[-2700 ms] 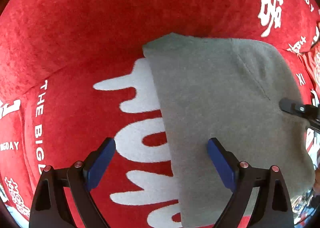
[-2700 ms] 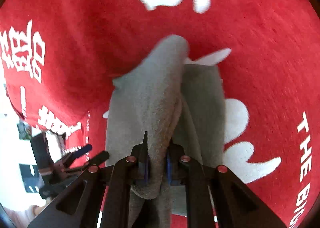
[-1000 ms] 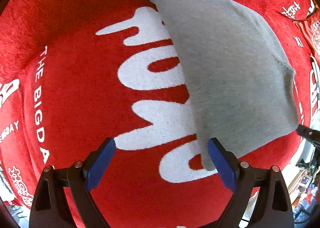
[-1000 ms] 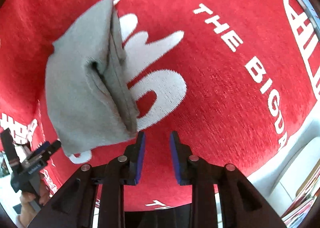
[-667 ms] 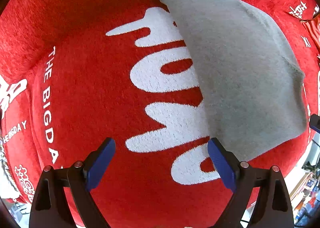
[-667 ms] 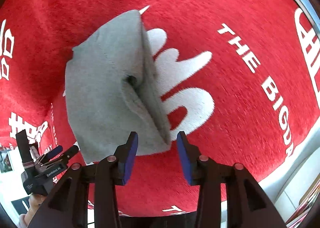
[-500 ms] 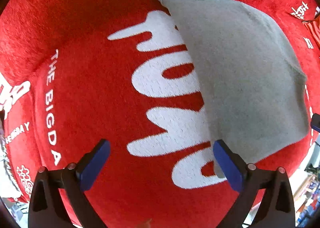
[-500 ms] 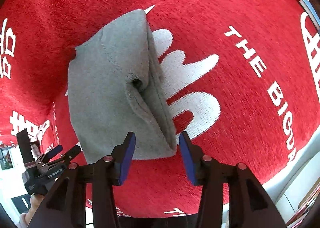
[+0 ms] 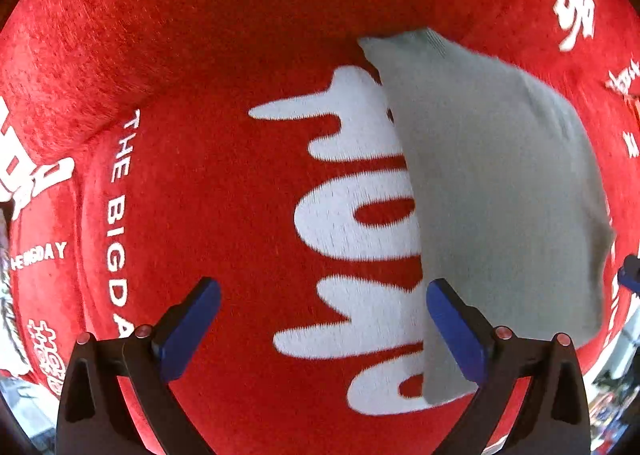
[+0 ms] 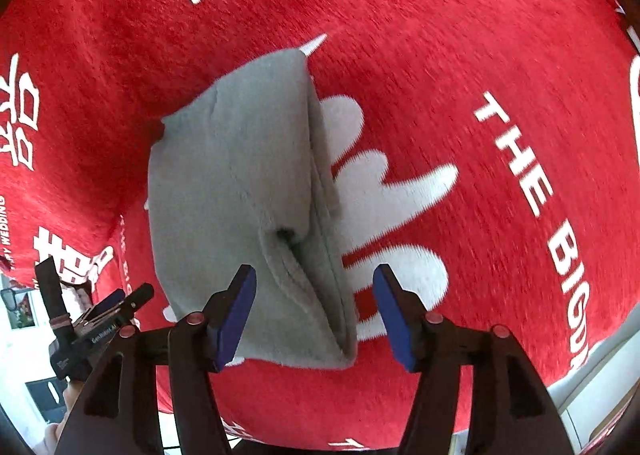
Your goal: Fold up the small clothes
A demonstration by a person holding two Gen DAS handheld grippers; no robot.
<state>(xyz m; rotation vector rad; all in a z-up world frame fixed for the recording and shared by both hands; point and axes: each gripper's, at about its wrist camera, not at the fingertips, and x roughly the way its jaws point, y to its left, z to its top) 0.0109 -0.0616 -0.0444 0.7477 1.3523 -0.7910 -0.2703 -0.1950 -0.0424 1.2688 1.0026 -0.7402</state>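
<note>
My left hand-held gripper [image 9: 320,319] hangs with fingers wide apart, gripping nothing. My right hand-held gripper [image 10: 314,305] is parted too, empty, above the folded grey garment [image 10: 240,199], which lies on the red blanket [image 10: 460,67] with white lettering.

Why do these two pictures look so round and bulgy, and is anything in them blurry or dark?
Left wrist view: a fisheye lens bows the red blanket, corners go black, and the grey garment is slightly smeared. Right wrist view: same bulge; the white lettering at right is streaked, while the right claw looks sharp.
</note>
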